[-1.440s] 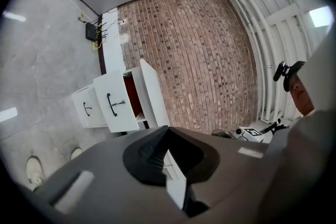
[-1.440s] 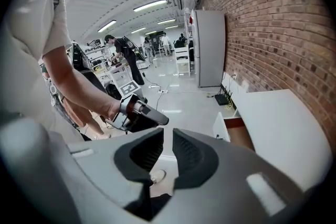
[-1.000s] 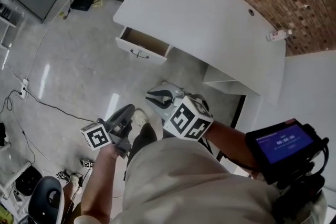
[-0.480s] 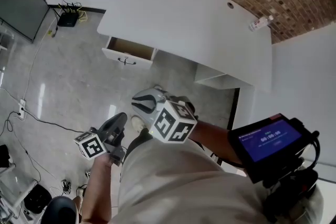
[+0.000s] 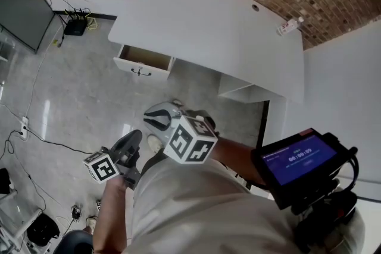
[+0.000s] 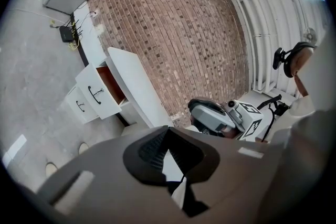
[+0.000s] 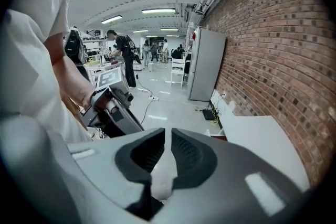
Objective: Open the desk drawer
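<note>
white drawer (image 5: 144, 62) stands open, well apart from left gripper (image 5: 136, 135), jaws clenched; right gripper (image 5: 150, 121) jaws barely parted, empty

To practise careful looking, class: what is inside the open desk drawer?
The drawer shows a bare brown inside; no item is visible. Its rear part is hidden under the desk top.

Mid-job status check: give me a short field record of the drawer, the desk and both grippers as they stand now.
desk drawer: open, pulled out under the left end of the white desk
drawer handle: dark, no gripper on it
left gripper: shut, empty, near the person's body, away from the desk
right gripper: narrow gap between jaws, nothing in it, also away from the desk
desk top: bottle lying near the brick wall
</note>
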The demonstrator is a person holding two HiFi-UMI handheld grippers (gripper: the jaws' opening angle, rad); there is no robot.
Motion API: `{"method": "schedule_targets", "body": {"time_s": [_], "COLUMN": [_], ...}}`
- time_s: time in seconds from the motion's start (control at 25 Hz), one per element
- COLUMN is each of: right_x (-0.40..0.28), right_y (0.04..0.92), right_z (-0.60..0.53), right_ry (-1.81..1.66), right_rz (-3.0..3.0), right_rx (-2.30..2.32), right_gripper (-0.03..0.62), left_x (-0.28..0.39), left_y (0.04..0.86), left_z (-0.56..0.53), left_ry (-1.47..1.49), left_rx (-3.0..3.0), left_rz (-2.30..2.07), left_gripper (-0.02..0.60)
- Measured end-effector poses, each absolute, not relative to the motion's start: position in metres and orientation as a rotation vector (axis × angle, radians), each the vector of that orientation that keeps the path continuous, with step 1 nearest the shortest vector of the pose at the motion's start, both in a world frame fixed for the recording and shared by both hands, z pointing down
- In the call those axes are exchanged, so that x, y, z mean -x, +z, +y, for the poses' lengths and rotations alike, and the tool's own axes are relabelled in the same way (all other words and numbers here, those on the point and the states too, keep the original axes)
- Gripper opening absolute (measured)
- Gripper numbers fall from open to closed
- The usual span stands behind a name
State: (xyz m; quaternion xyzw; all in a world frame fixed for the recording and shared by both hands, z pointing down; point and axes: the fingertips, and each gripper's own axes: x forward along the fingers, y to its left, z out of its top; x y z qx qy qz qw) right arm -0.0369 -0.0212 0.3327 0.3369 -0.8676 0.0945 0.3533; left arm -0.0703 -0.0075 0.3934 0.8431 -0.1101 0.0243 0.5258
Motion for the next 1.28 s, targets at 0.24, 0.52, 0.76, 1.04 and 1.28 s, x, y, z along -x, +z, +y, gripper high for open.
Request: {"method": "schedule_targets", "body": {"time_s": [0.24, 0.52, 0.76, 1.04, 1.28], "right_x": [0.037, 0.035, 0.037, 0.035, 0.033], "right_y": [0.330, 0.332, 0.333, 0.339, 0.350], "right_z": [-0.009, -0.007, -0.007, -0.004, 0.007], "right_ry": [0.232, 0.226, 0.221, 0.217, 0.237], "right_rz": [-2.255, -2.253, -2.254, -2.239, -2.205], "right_rx": [-0.863, -0.865, -0.861, -0.845, -0.833], "right_gripper": [0.041, 0.041, 0.041, 0.041, 0.041], "left_x": [0.065, 0.059, 0.058, 0.061, 0.063], "left_y": [0.389, 0.385, 0.388, 0.392, 0.400], "left_z": [0.002, 0.003, 0.004, 0.008, 0.017], "left_ry": [0.100, 0.100, 0.114, 0.108, 0.140], "left_rx": [-2.025, -2.016, -2.025, -2.007, -2.001], "left_rz": [-0.288, -0.281, -0.269, -0.267, -0.262], "left_gripper": [0.003, 0.003, 0.003, 0.003, 0.003]}}
